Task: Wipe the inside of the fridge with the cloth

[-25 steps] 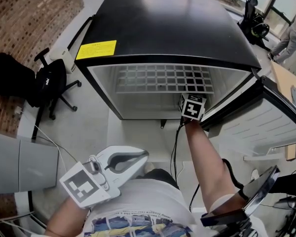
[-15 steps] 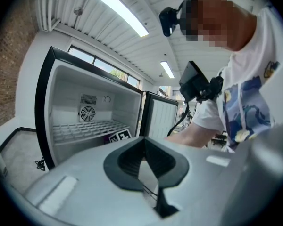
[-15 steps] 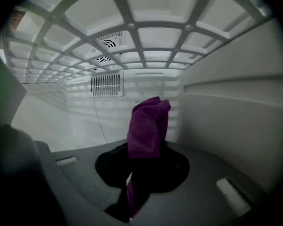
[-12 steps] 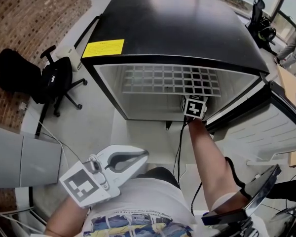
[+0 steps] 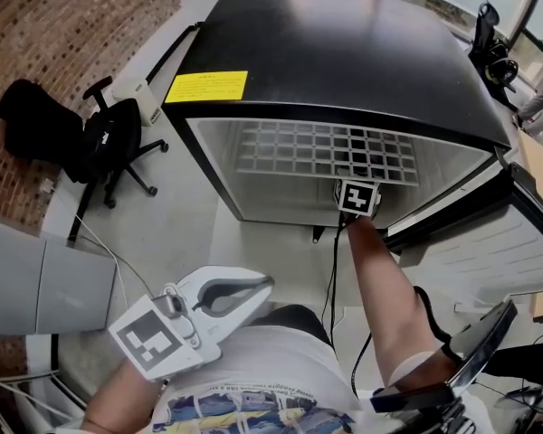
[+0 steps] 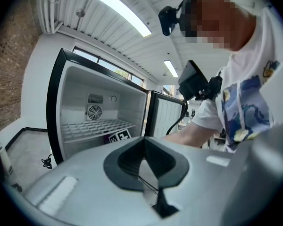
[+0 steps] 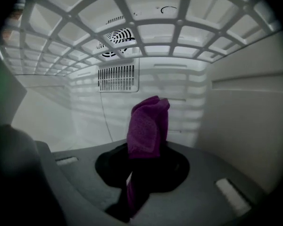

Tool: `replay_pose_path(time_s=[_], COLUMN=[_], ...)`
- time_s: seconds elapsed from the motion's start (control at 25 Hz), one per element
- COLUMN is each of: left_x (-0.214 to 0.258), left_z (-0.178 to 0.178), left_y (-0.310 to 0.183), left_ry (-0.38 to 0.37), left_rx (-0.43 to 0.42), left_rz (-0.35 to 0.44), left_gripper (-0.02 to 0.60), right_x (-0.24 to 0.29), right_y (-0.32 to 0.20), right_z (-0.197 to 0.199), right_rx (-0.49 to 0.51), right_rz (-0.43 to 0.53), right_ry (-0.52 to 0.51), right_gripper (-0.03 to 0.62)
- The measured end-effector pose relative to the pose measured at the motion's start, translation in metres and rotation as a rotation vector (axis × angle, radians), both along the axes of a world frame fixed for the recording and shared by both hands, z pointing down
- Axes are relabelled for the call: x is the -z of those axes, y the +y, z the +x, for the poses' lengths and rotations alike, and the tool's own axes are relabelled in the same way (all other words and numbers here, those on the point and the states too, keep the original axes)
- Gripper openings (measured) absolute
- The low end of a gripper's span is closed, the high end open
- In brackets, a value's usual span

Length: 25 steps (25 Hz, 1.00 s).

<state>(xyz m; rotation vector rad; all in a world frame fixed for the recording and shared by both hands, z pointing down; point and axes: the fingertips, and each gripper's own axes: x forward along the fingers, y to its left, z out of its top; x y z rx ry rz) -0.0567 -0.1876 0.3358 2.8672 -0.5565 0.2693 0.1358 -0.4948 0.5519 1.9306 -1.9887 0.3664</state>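
Observation:
The black-topped fridge (image 5: 344,52) stands open, with a white wire shelf (image 5: 326,152) inside. My right arm reaches in under that shelf; only the gripper's marker cube (image 5: 357,197) shows in the head view. In the right gripper view, my right gripper (image 7: 148,149) is shut on a folded purple cloth (image 7: 148,126), which sticks up in front of the white back wall (image 7: 170,107), apart from it. The left gripper (image 5: 264,285) hangs near my body outside the fridge, jaws shut and empty. From the left gripper (image 6: 145,142), the fridge (image 6: 94,112) is seen ahead.
The fridge door (image 5: 489,242) stands open at the right. A black office chair (image 5: 109,143) stands to the left of the fridge and a grey cabinet (image 5: 36,287) lies nearer. A cable (image 5: 330,269) runs along the floor. A vent grille (image 7: 118,76) is on the back wall.
The head view has shifted, so the fridge sits a little further right and lower. The right gripper stays inside the fridge under the shelf. The left gripper has not moved.

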Motion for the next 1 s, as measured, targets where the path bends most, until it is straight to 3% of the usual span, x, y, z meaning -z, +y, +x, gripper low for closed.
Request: replay_pose_path(time_s=[0.48,1.0], left_x=[-0.002,-0.002], left_z=[-0.015,-0.039], left_y=[-0.005,-0.003], left_ry=[-0.003,-0.018], left_rx=[0.049,0.115], left_rz=[-0.005,-0.009], left_gripper=[0.005,0.005], right_x=[-0.002,-0.017], right_y=[-0.013,-0.020], right_z=[-0.043,-0.110], right_rx=[0.076,0.224], right_rz=[0.011,-0.004], right_ry=[-0.001,-0.007], right_gripper=[0.054,0.052])
